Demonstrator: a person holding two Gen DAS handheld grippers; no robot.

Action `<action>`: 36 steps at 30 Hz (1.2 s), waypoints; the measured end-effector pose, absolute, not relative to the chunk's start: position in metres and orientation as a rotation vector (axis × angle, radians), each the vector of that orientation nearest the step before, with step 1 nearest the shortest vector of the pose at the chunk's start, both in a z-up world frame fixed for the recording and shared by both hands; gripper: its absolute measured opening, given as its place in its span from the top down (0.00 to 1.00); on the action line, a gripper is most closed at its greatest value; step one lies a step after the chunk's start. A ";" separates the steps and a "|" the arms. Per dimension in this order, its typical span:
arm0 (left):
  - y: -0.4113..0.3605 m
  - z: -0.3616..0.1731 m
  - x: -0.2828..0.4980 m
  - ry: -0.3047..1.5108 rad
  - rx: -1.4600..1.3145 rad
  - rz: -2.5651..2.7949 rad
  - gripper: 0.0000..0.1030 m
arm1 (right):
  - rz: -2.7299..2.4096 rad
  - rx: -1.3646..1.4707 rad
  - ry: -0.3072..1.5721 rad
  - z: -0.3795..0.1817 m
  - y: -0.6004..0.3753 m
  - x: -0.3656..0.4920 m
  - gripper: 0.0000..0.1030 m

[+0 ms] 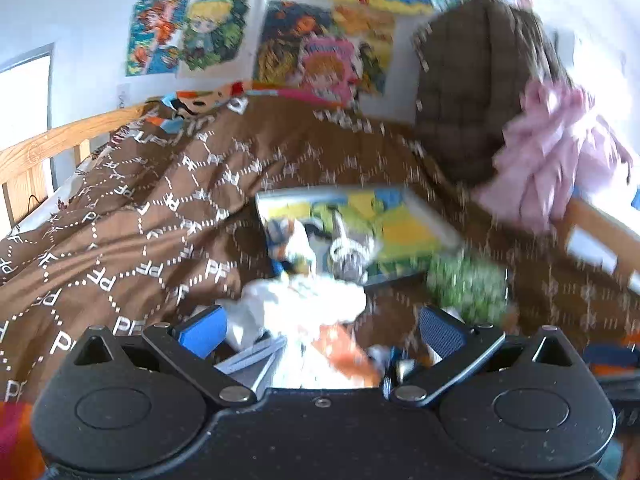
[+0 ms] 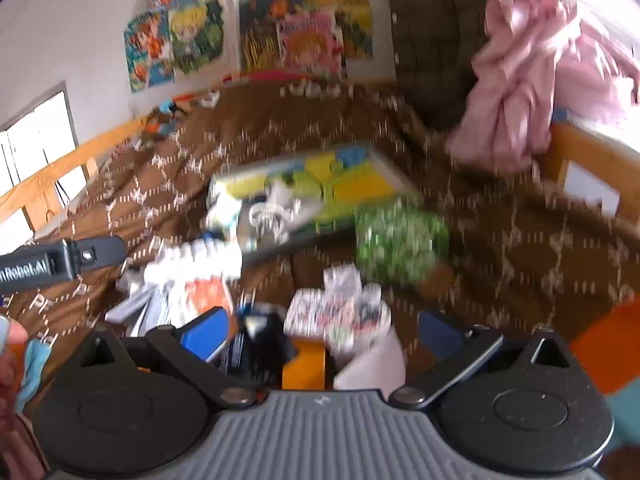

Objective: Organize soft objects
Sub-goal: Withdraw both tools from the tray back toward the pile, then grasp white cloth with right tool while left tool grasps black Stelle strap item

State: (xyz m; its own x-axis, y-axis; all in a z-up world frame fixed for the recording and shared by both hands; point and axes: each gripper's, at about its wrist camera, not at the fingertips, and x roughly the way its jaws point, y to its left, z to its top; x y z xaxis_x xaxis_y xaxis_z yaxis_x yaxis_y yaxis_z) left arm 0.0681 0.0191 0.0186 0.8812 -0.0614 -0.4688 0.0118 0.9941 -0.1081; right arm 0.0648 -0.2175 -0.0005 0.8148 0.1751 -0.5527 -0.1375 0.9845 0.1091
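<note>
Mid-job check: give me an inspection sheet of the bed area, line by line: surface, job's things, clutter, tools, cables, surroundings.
Surface: brown patterned blanket covers the bed; frames are motion-blurred.
Job's things: pink garment draped at the wooden rail; white soft item just ahead of the left tool; green speckled bundle on the blanket.
Clutter: colourful flat box, orange-and-white papers, small printed packet.
Tools: left tool open, nothing gripped; right tool open, nothing gripped.
Cables: thin dark cable by the rail at left.
Surroundings: pixel-art posters on a white wall; dark quilted item standing at the back.
</note>
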 end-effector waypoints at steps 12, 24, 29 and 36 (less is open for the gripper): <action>0.002 -0.014 0.071 0.688 0.013 -0.048 0.01 | 0.050 0.117 0.714 -0.019 -0.234 0.066 0.00; -0.004 -0.016 0.076 0.733 0.040 -0.044 0.01 | 0.036 0.135 0.781 -0.025 -0.237 0.074 0.00; -0.004 -0.021 0.081 0.770 0.040 -0.041 0.01 | 0.074 0.162 0.878 -0.031 -0.243 0.093 0.00; -0.001 -0.033 0.097 0.850 -0.029 -0.086 0.01 | 0.105 0.152 0.990 -0.043 -0.253 0.131 0.00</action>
